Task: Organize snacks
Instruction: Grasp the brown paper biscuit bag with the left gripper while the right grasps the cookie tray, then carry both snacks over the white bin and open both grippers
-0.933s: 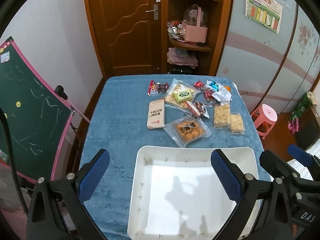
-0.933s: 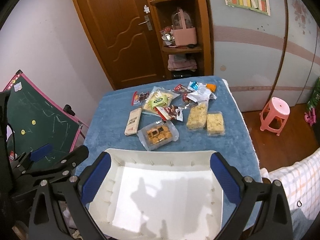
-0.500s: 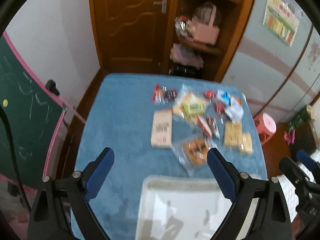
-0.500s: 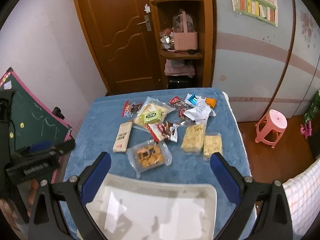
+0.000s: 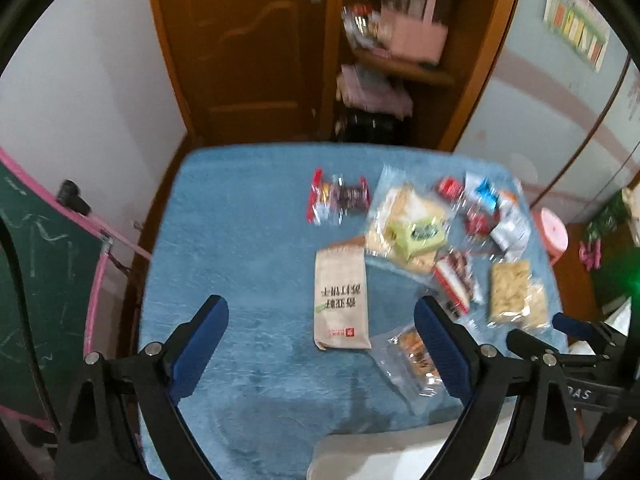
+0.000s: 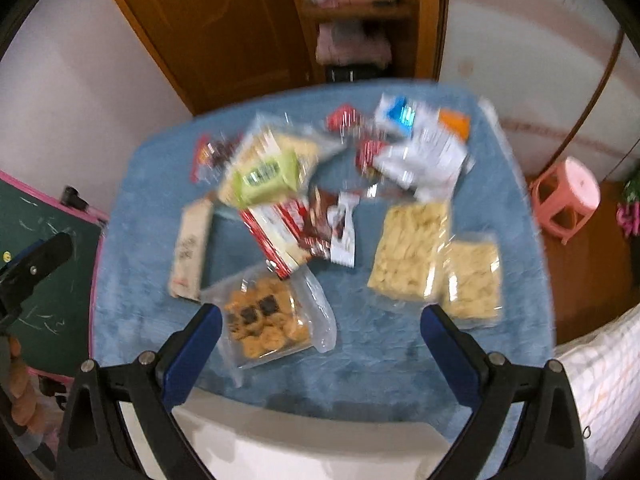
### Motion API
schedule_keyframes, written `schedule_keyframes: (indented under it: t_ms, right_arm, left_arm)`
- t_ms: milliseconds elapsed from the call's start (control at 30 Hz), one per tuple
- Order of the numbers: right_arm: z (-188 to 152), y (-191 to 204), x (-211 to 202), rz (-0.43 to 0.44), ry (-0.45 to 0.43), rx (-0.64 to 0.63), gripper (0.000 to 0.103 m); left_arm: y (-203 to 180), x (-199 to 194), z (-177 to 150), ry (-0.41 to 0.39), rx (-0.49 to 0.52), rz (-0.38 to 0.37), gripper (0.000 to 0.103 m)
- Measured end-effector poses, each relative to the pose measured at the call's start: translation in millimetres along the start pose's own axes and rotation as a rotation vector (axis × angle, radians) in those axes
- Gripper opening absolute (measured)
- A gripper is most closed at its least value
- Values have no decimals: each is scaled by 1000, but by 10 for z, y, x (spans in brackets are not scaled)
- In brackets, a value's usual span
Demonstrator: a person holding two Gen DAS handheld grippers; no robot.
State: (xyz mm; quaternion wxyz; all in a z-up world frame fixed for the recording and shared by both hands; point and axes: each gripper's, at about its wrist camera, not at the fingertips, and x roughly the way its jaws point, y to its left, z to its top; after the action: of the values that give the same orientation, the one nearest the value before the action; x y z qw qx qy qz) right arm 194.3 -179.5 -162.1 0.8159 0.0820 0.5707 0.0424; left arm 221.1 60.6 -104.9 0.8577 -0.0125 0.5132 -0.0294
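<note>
Several snack packs lie on a blue tablecloth (image 5: 248, 264). A beige paper pack (image 5: 341, 300) lies between my left gripper's (image 5: 320, 344) open jaws, farther out; it also shows in the right wrist view (image 6: 190, 248). A clear pack of square cookies (image 6: 264, 324) lies just past my open right gripper (image 6: 320, 344); it also shows in the left wrist view (image 5: 412, 360). Two clear packs of pale crisps (image 6: 412, 252) (image 6: 474, 276), a green-labelled bag (image 6: 266, 174) and a red-and-white wrapper (image 6: 288, 232) lie beyond. The white tray's (image 6: 304, 444) rim is at the bottom edge. Both grippers are empty.
A green chalkboard with a pink frame (image 5: 44, 280) stands left of the table. A pink stool (image 6: 568, 196) stands to the right. A wooden door (image 5: 240, 40) and shelves (image 5: 400, 64) are behind the table. A checked cloth (image 6: 600, 392) lies at the near right.
Both grippers have moved forward over the table toward the snacks. The white tray has slid from the centre of both views down to the bottom edge. The jaws stay open.
</note>
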Motion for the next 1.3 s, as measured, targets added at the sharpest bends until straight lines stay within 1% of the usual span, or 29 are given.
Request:
schedule_keyframes:
  t_ms: [100,167,333,367,467,533,600,633,667,700,733,767,800,833,867,900,1000,1100,1167,1300]
  right_arm:
    - [28,-117,421,46,112,68,100]
    - [27,-139,579,73,155,95,100]
    - [1,-18,833,86,220,72,100]
    - [-3,14,888,90,241,67,98]
    - [15,54,959,115,263,72,97]
    - [14,70,1018,134,291,84,93]
    - [1,91,1071,183,314,96,87]
    - [-2,110,1065,190,307,90,85]
    - [3,143,1060,199,299,84,77]
    - [-4,167,1047,212,295,79,73]
    - [-11,182,1035,207,287,73,69]
    - [-16,193,1004,216,277,72,62]
    - [-10,198,967,230,269,72,51]
    - [15,197,944,242,264,74,46]
    - [28,187,895,269,248,81,37]
    - [42,181,845,294,235,85,33]
    - [29,243,726,294,193,61,28]
    - [-3,302,588,274,149,24,24]
    - [-34,295,459,255,114,0,24]
    - [-24,343,166,222,29,-32,21]
  left_arm:
    - [-18,404,-15,77,2,-4,94]
    - [-27,657,-27,124,-3,-8,94]
    - [-25,1199,-35,230,-29,2,94]
    - [-16,1269,-24,241,-37,1,94]
    - [-5,1477,6,280,-67,4,94]
    - [3,1586,17,302,-83,1,94]
    - [20,1694,-5,334,-99,-12,93]
    - [46,1750,-28,352,-107,-25,92]
    - [51,1794,-58,370,-111,-33,85]
    - [46,1827,-71,372,-102,-21,85]
    - [22,1825,-82,363,-77,-9,83]
    - [8,1835,-90,365,-64,4,76]
    - [-6,1844,-99,363,-48,24,72]
    - [-13,1838,-104,359,-37,31,61]
    - [-18,1820,-110,350,-24,38,54]
    - [-14,1809,-116,351,-21,32,54]
    - [48,1742,-164,341,-38,23,53]
    - [75,1581,-193,295,-42,24,52]
    - [45,1415,-143,264,-41,13,52]
    - [27,911,-122,162,-12,-15,52]
